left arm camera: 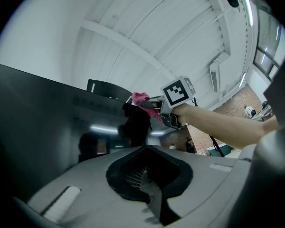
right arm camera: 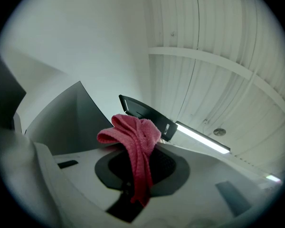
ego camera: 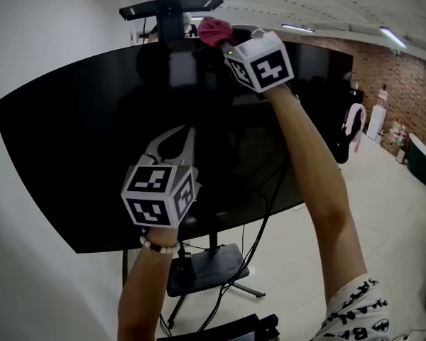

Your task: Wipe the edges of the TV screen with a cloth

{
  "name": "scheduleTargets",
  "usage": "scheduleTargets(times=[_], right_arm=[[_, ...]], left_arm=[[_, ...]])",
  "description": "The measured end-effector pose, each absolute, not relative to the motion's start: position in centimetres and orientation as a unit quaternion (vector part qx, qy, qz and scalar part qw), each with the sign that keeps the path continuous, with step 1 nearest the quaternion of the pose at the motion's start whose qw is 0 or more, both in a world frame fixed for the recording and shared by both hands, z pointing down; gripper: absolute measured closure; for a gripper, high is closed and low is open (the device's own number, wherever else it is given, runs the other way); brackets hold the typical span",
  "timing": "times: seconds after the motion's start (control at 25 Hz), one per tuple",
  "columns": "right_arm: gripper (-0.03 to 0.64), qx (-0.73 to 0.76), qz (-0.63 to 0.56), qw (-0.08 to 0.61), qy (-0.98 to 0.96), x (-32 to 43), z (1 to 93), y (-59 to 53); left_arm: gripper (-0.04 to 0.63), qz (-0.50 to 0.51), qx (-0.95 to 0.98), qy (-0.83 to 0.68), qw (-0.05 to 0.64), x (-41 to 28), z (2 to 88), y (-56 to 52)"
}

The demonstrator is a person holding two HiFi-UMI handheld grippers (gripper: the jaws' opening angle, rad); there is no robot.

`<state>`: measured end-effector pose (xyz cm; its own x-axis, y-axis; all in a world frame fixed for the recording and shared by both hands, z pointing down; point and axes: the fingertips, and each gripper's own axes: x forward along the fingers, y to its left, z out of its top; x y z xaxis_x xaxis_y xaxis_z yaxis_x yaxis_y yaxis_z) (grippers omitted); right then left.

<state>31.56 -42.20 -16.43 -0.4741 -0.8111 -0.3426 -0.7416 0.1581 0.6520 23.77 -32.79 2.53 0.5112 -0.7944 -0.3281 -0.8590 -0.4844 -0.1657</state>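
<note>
While my right hand-held gripper clamps the pink cloth at the top edge of the TV, upper middle of the frame, I should press lightly and slide along the rim, holding my closed, empty left hand-held gripper off the glass.

A brick wall lines the far right of the room, beneath strip lights on a ribbed white ceiling. Black cables trail down to a black stand base on the pale floor.
</note>
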Motion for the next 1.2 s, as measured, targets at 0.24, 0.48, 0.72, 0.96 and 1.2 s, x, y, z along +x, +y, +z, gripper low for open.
scheduleTargets(times=[0.24, 0.48, 0.72, 0.96, 1.2], right_arm=[[0.540, 0.500, -0.410, 0.045, -0.761, 40.1, -16.6, -43.5], [0.540, 0.505, -0.412, 0.051, -0.756, 49.1, -16.6, -44.7], [0.540, 0.525, -0.402, 0.050, -0.749, 57.3, -16.3, -45.0], [0.540, 0.545, -0.366, 0.023, -0.754, 66.1, -16.5, -47.0], [0.540, 0.573, -0.343, 0.011, -0.744, 73.3, -17.1, -48.6]], left_arm=[[0.595, 0.130, -0.847, 0.489, 0.161, 32.0, 1.8, -34.8], [0.595, 0.136, -0.852, 0.482, 0.152, 41.2, 2.3, -36.1], [0.595, 0.135, -0.857, 0.475, 0.149, 47.6, 2.7, -35.8], [0.595, 0.124, -0.866, 0.462, 0.146, 53.3, 3.4, -37.2], [0.595, 0.113, -0.871, 0.458, 0.140, 56.8, 4.3, -38.2]])
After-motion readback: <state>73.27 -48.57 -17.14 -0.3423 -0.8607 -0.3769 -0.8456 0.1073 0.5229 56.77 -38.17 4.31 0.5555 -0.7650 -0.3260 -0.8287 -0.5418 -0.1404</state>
